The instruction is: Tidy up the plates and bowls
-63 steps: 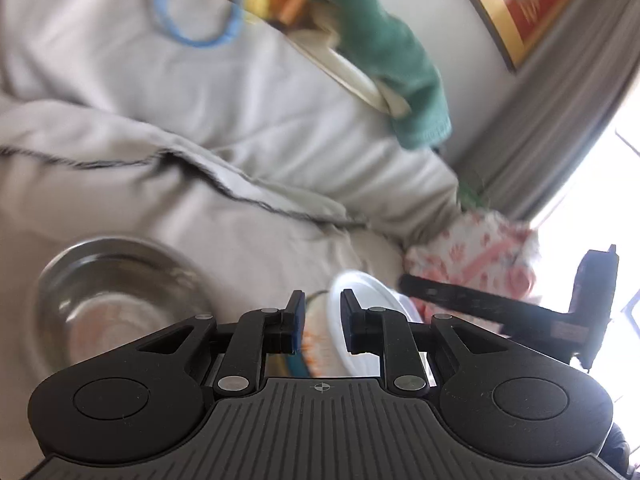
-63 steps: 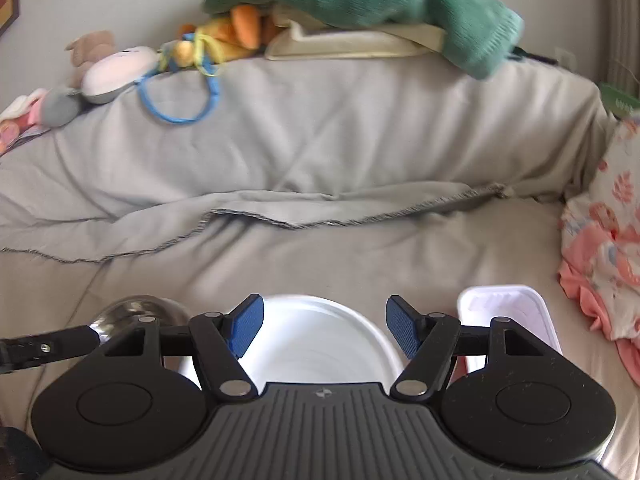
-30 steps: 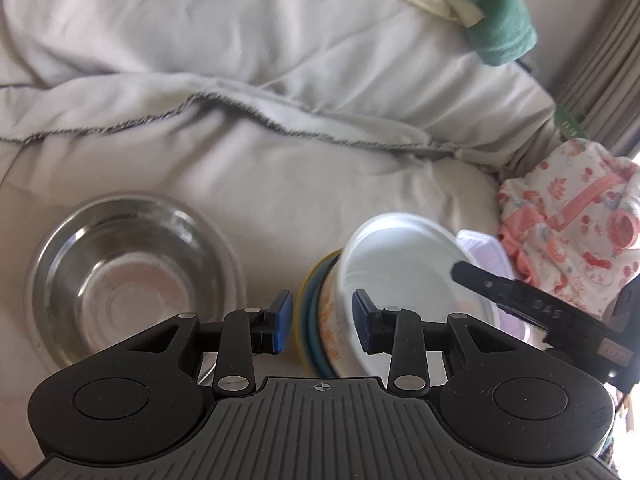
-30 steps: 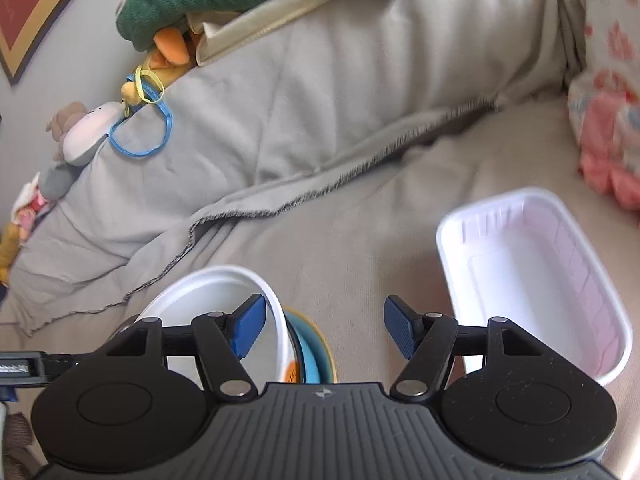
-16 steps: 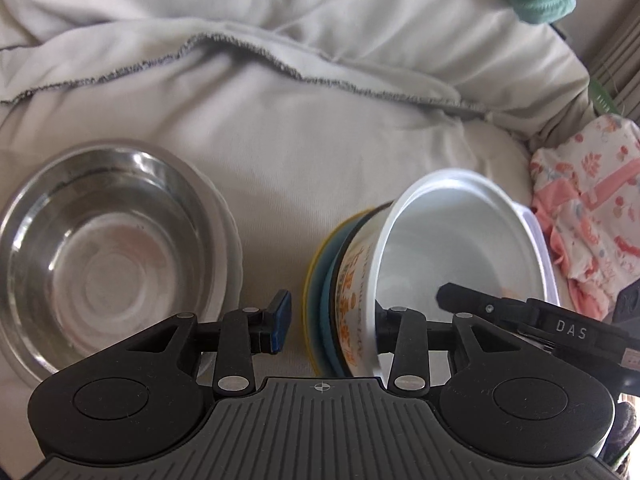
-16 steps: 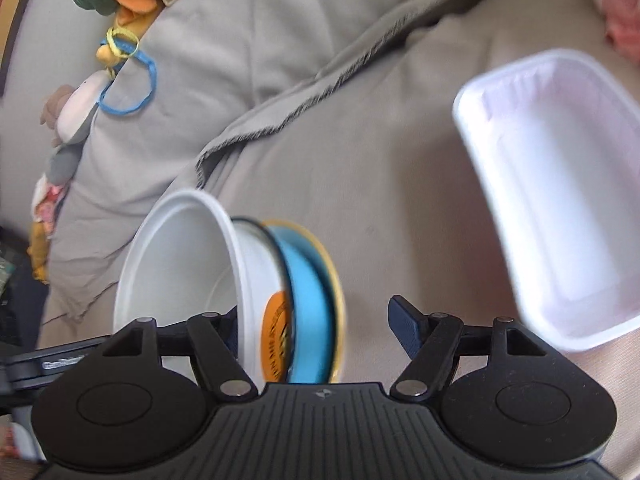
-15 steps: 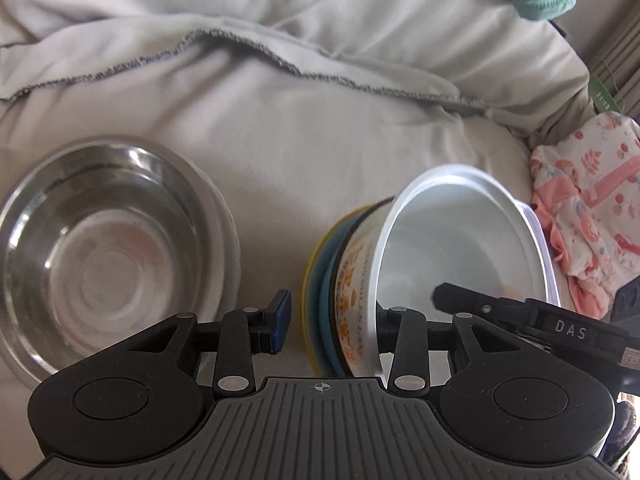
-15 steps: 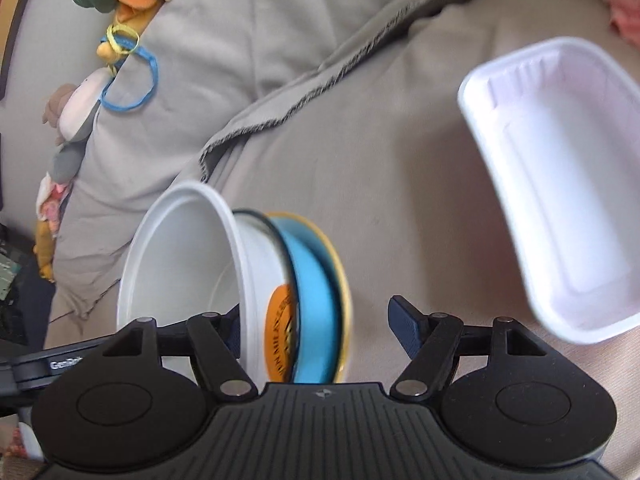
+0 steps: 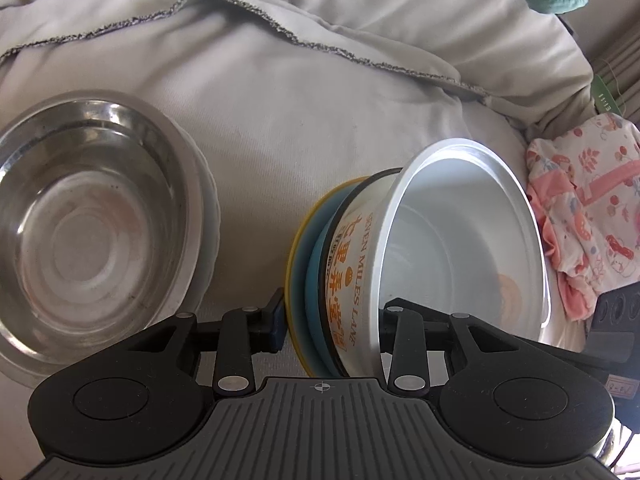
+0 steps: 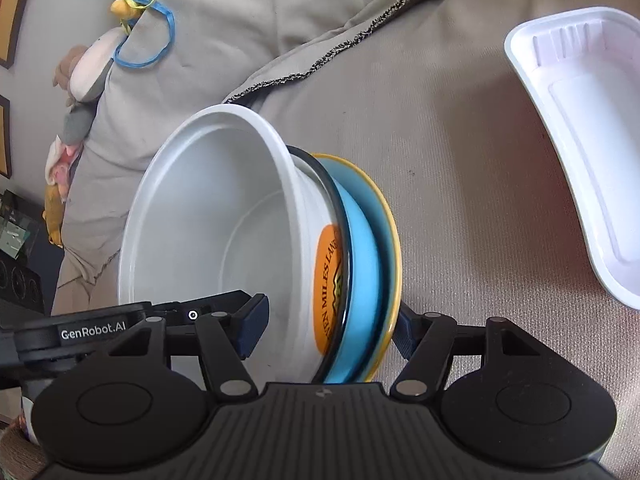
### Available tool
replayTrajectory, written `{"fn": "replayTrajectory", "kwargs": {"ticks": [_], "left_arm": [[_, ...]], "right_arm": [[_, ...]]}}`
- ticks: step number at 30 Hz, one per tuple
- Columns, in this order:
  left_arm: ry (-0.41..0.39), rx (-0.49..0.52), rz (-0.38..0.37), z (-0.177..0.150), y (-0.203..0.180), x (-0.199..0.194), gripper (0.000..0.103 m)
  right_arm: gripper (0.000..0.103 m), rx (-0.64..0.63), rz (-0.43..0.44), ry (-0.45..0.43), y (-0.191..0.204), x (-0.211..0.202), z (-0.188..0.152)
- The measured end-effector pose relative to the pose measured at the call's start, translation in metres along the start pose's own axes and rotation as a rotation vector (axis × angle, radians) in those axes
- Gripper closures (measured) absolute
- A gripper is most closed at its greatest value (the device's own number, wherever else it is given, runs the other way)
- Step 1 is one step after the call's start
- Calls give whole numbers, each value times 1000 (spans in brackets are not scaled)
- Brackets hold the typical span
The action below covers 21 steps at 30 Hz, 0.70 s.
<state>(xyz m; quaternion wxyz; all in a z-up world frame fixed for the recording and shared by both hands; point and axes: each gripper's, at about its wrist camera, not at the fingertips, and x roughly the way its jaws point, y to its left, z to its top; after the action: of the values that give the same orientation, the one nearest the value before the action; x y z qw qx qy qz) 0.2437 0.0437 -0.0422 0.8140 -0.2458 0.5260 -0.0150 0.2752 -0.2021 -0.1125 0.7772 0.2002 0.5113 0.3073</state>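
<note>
A stack of bowls stands on edge on the grey sofa cover: a white paper bowl (image 9: 460,248) with orange print nested in a blue bowl (image 9: 314,264) with a yellow rim. My left gripper (image 9: 332,320) straddles the stack, one finger outside the yellow rim, one inside the white bowl. My right gripper (image 10: 328,328) straddles the same stack (image 10: 224,240) from the other side, its jaws wide around it. A steel bowl (image 9: 80,224) sits on a white plate at the left. A white plastic tray (image 10: 588,152) lies to the right.
A folded grey blanket edge (image 9: 280,28) runs across the sofa behind the bowls. Pink patterned cloth (image 9: 588,216) lies at the right. Soft toys and a blue ring (image 10: 148,32) sit on the sofa back.
Both grippers have moved down and closer around the bowl stack. The stack has tipped further onto its edge. The right gripper's jaws now bracket the stack.
</note>
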Motion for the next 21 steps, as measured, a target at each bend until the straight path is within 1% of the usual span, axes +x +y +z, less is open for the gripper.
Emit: {"fn": "replayTrajectory", "kwargs": {"ticks": [5, 8, 10, 12, 14, 16, 18, 21], "left_arm": [[11, 23, -1, -1, 0, 0, 64], [41, 16, -12, -4, 5, -3, 64], [60, 15, -19, -9, 9, -7, 64], [71, 13, -19, -17, 13, -15, 63], [82, 24, -2, -25, 15, -21, 61], [88, 27, 7, -32, 19, -25, 61], [96, 16, -12, -37, 26, -26, 61], [93, 14, -45, -36, 27, -28, 61]], "right_arm": [[36, -21, -6, -3, 4, 0, -2], [35, -36, -49, -10, 16, -1, -6], [35, -33, -55, 3, 20, -2, -9], [35, -5, -41, 22, 20, -2, -14], [35, 13, -23, 44, 21, -1, -21], [35, -2, -22, 64, 26, 0, -29], [35, -35, -40, 70, 33, 1, -37], [35, -86, -105, 47, 42, -1, -40]]}}
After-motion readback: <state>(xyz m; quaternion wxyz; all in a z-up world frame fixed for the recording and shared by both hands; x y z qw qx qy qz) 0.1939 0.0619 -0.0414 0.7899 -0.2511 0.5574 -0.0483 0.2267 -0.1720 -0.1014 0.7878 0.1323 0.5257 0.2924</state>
